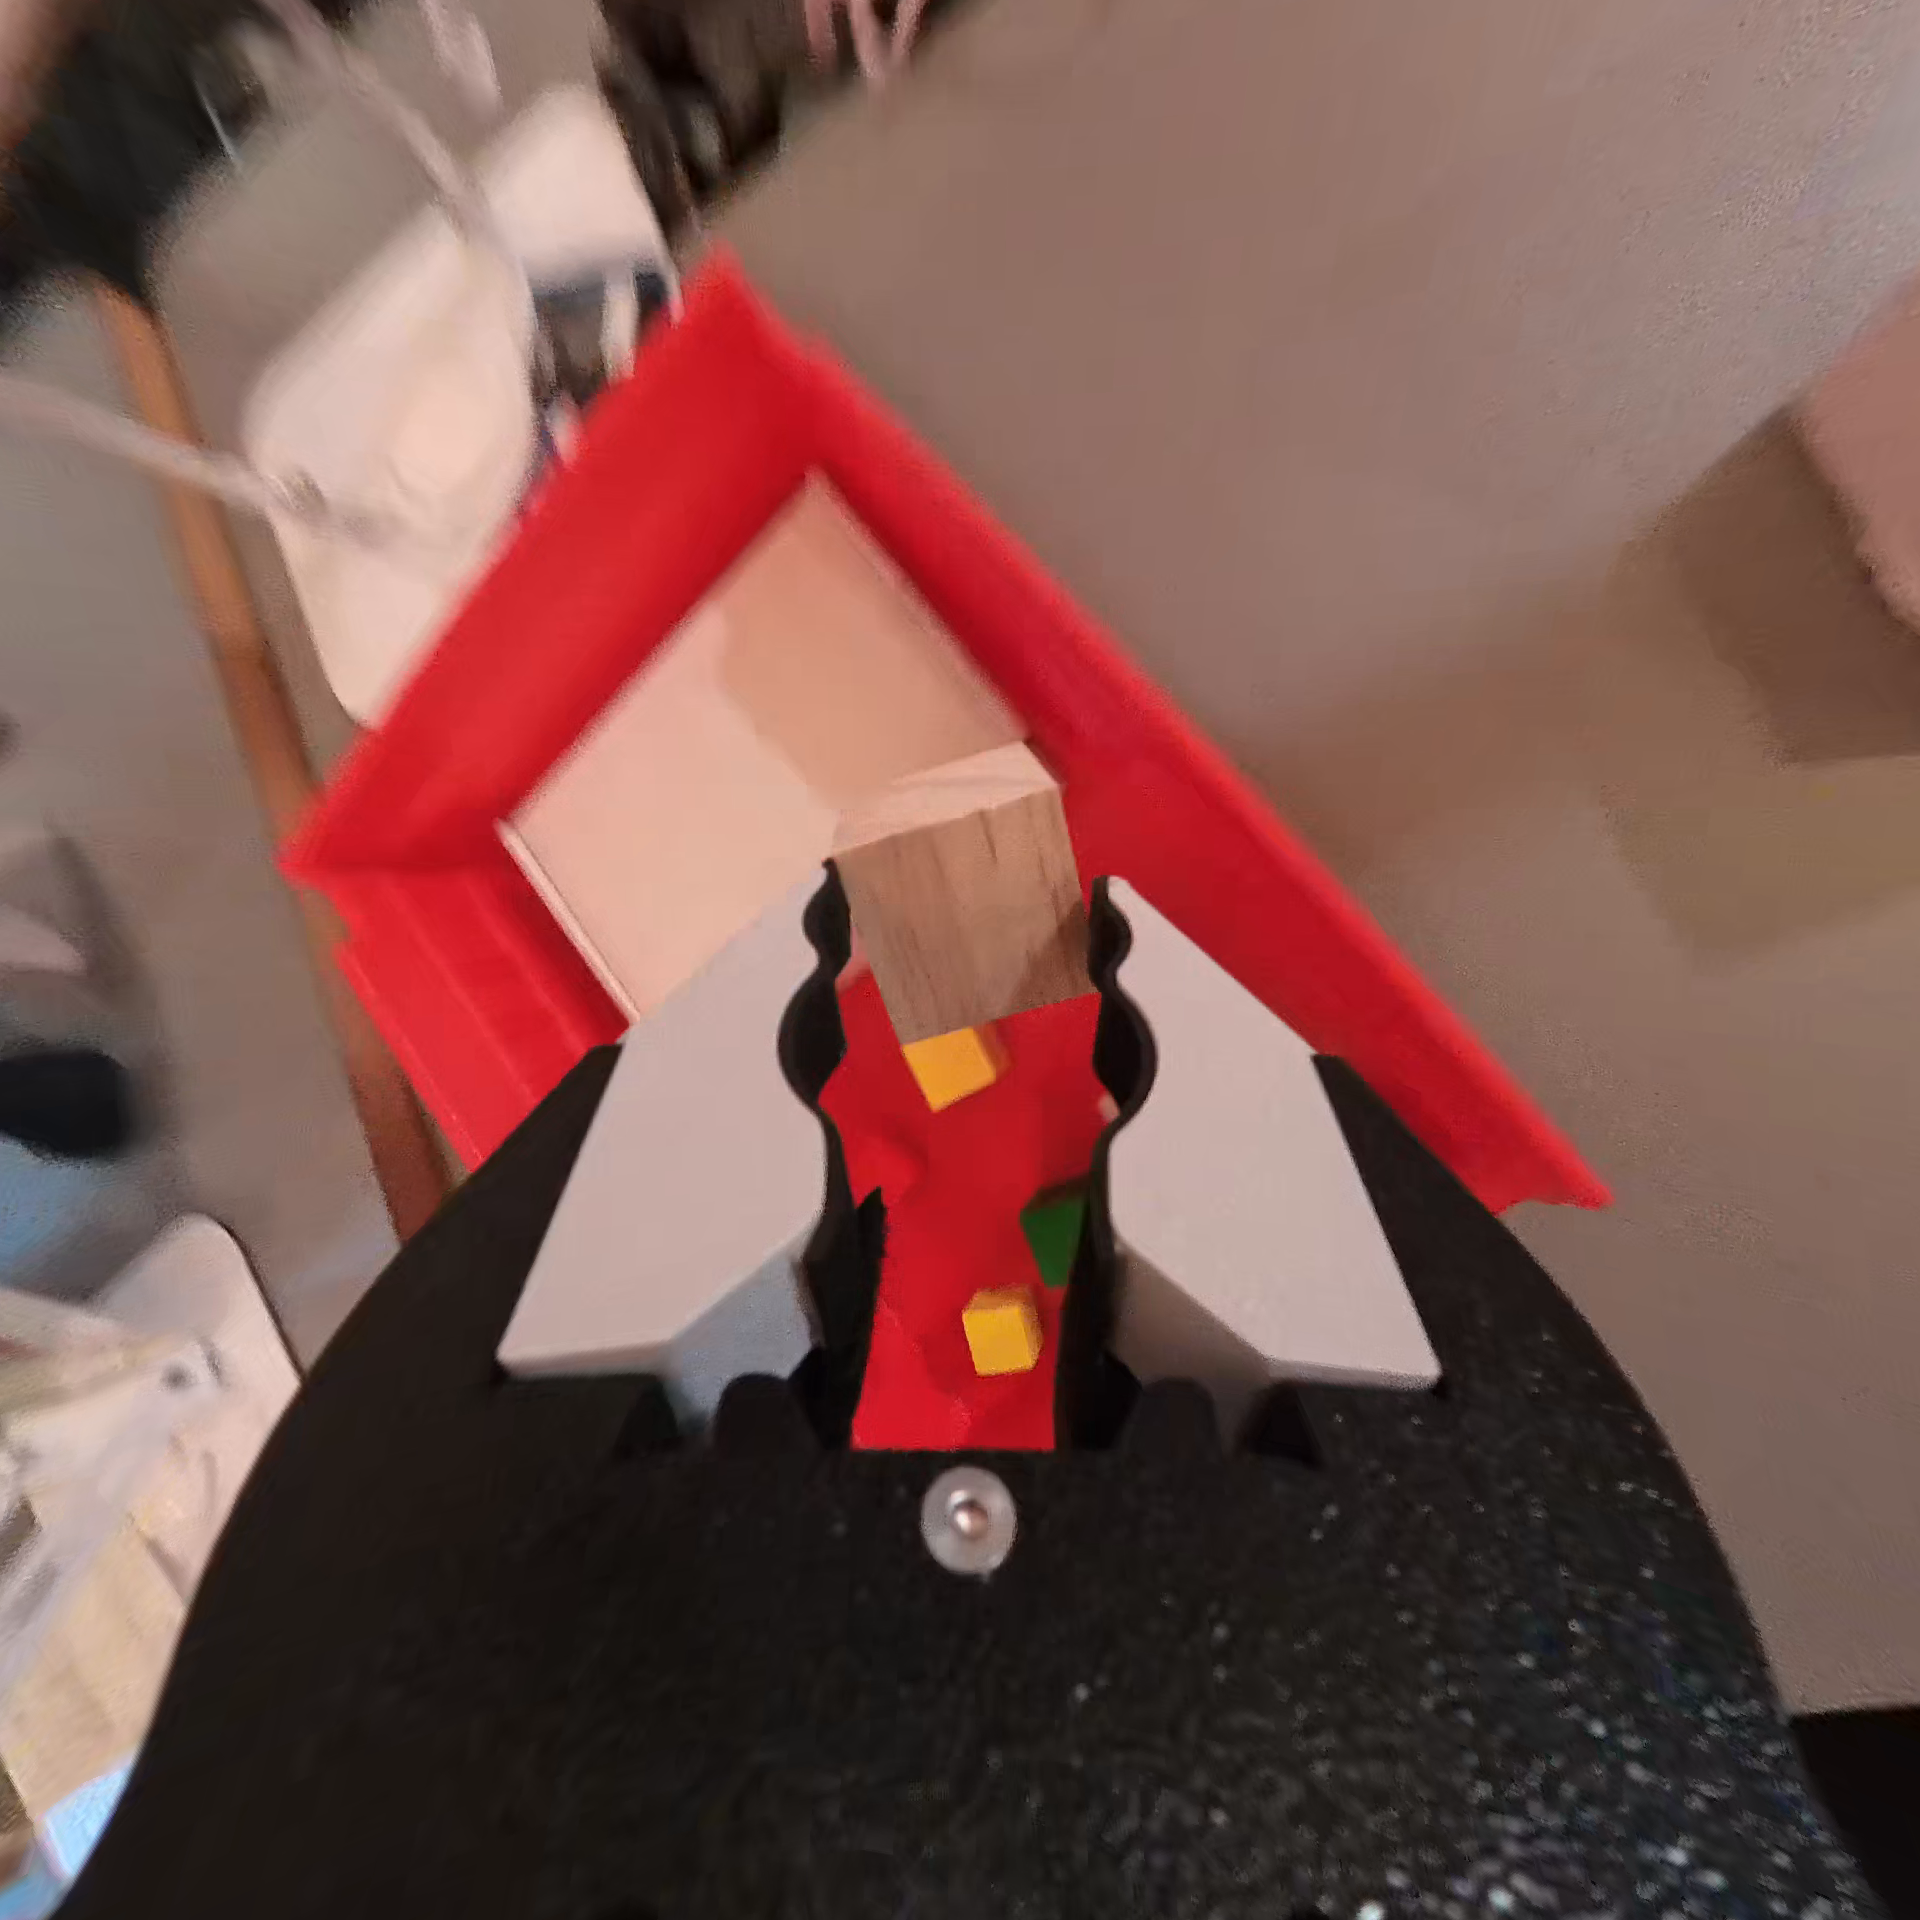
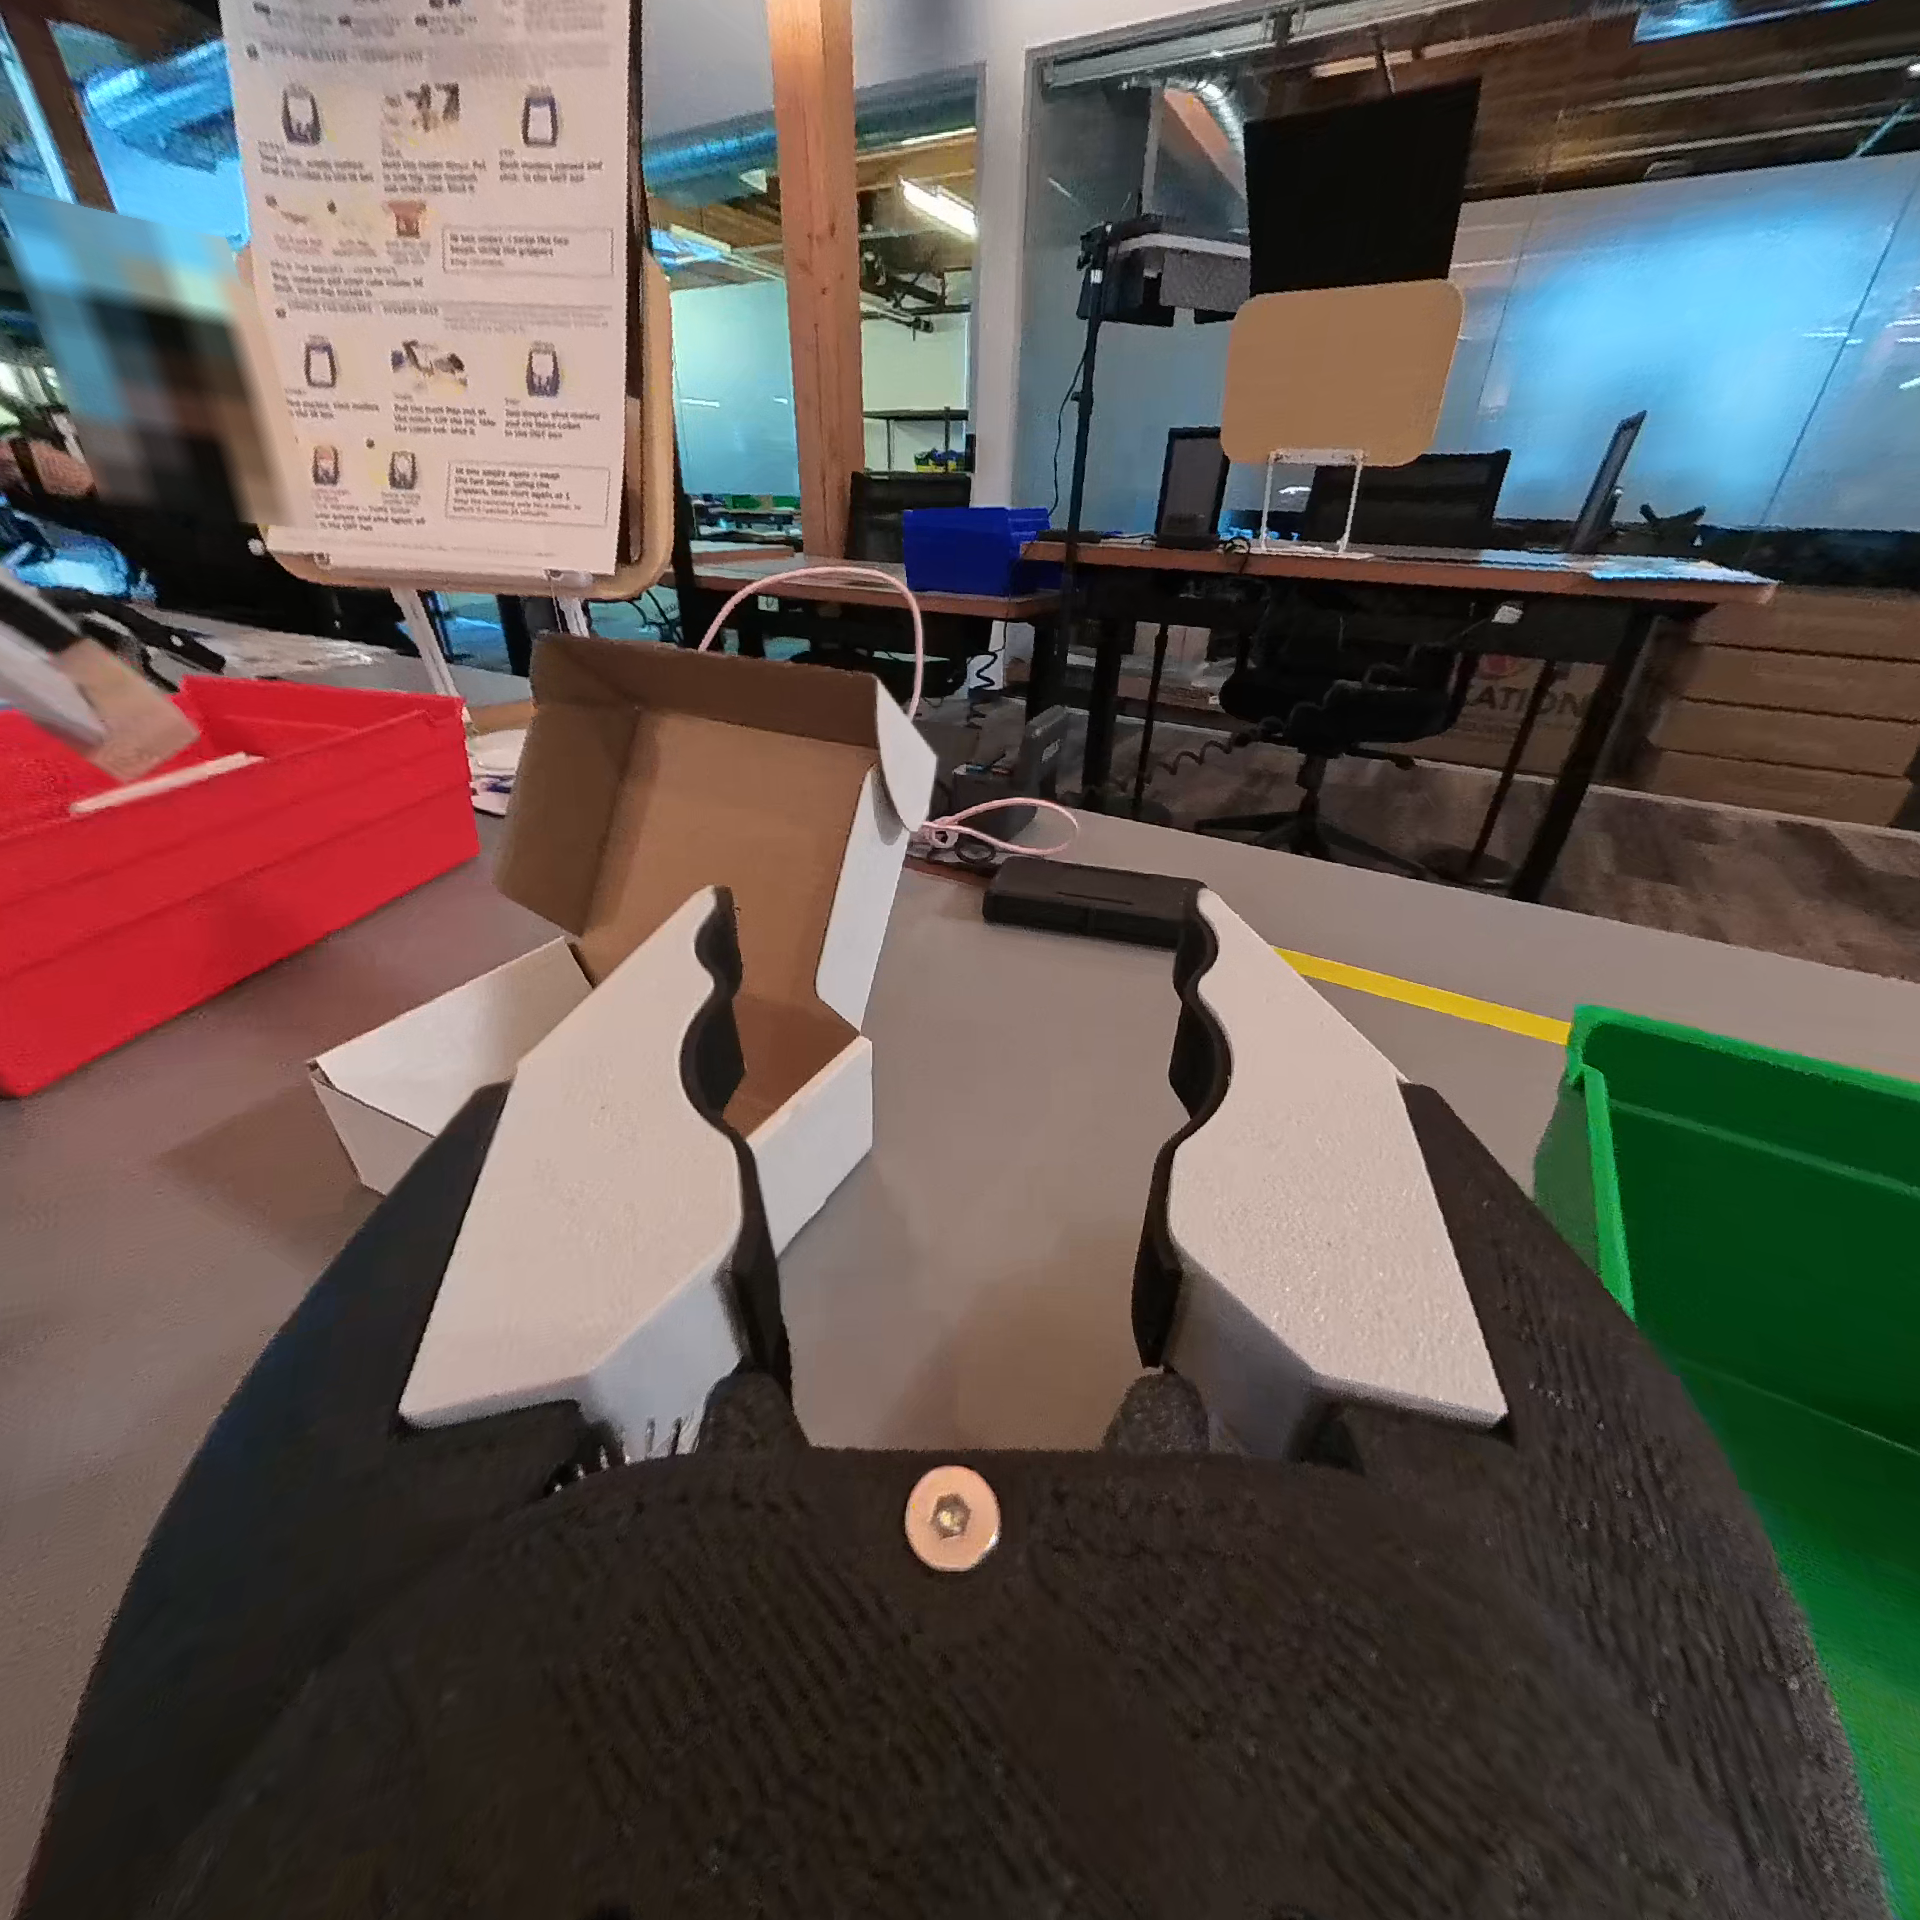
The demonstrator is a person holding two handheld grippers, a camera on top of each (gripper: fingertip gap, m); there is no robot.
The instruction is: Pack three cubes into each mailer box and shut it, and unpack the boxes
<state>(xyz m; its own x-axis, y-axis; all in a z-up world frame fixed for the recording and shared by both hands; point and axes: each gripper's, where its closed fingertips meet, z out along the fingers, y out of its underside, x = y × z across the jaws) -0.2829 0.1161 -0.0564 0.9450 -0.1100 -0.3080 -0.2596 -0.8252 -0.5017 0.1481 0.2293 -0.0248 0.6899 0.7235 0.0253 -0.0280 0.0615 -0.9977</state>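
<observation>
Grey tabletop (image 2: 1039, 1039): left gripper (image 1: 961, 914) jaws grasp a wooden cube (image 1: 966, 894) by flat sides over a red bin (image 1: 1195, 831), likely light and rigid; right gripper (image 2: 956, 1039) jaws gape, empty.

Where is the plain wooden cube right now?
The wooden cube is gripped between the left gripper's fingers, held above the red bin, with small yellow cubes lying below it in the left wrist view.
</observation>
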